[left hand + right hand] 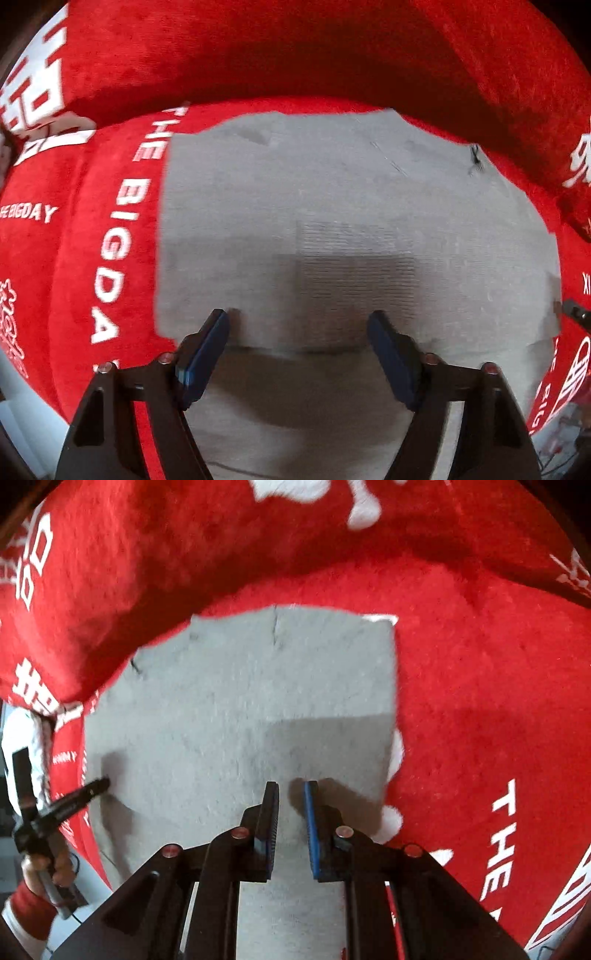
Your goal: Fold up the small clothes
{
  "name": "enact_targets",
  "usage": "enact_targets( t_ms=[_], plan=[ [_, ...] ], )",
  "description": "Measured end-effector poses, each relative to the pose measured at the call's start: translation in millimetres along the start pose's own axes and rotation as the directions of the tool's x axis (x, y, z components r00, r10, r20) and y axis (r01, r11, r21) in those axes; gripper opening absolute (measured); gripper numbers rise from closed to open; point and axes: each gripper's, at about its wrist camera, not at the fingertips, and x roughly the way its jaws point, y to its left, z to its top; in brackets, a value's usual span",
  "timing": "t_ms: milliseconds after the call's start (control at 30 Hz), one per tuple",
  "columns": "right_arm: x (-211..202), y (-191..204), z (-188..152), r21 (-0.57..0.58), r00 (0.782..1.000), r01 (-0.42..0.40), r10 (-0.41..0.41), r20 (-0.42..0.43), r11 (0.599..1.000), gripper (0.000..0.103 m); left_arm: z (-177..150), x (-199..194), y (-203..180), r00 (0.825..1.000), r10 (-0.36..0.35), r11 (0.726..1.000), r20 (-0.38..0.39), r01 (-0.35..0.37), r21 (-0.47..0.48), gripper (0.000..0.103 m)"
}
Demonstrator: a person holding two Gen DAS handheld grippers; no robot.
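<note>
A grey knit garment (332, 192) lies flat on a red plush cover; the right wrist view shows the garment (240, 701) as a folded rectangle. My left gripper (297, 321) points straight down over its near part. Its blue-padded fingers stand apart, with nothing pinched between them. My right gripper (291, 786) hovers over the garment's near right part. Its jaws are close together with a narrow gap, and no cloth is caught in it. At the left of the right wrist view, a fingertip of the left gripper (94, 786) rests at the garment's left edge.
The red cover (92, 240) carries white lettering and rises into a thick fold (184, 554) behind the garment. A hand with a red cuff (44, 875) holds the left tool. The cover's edge and a pale floor show at the lower left (22, 413).
</note>
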Motion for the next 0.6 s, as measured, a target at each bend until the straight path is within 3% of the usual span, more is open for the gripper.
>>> enact_targets(
  t_ms=[33,100,167,533,600],
  plan=[
    [4,-3,-8,-0.011,1.000,0.018,-0.018,-0.012,1.000,0.016,0,5,-4,1.000,0.005,1.000,-0.013,-0.004,0.016,0.032],
    [17,-6,-17,-0.037,0.997,0.066,-0.068,-0.048,0.997,0.014,-2,4,-5,1.000,0.004,1.000,0.002,-0.004,0.006,0.032],
    [15,-6,-24,-0.050,0.998,0.054,-0.055,-0.021,0.997,0.014,-6,3,0,1.000,0.000,1.000,0.008,0.000,-0.011,0.033],
    [-16,-12,-42,0.017,0.998,0.008,-0.007,-0.068,1.000,0.016,-27,-17,5,0.999,0.042,0.999,-0.022,-0.042,-0.013,0.034],
    [-20,-11,-42,0.022,0.997,-0.001,0.002,-0.072,1.000,0.022,-32,-22,0,0.999,0.043,0.999,-0.022,-0.044,-0.012,0.034]
  ],
)
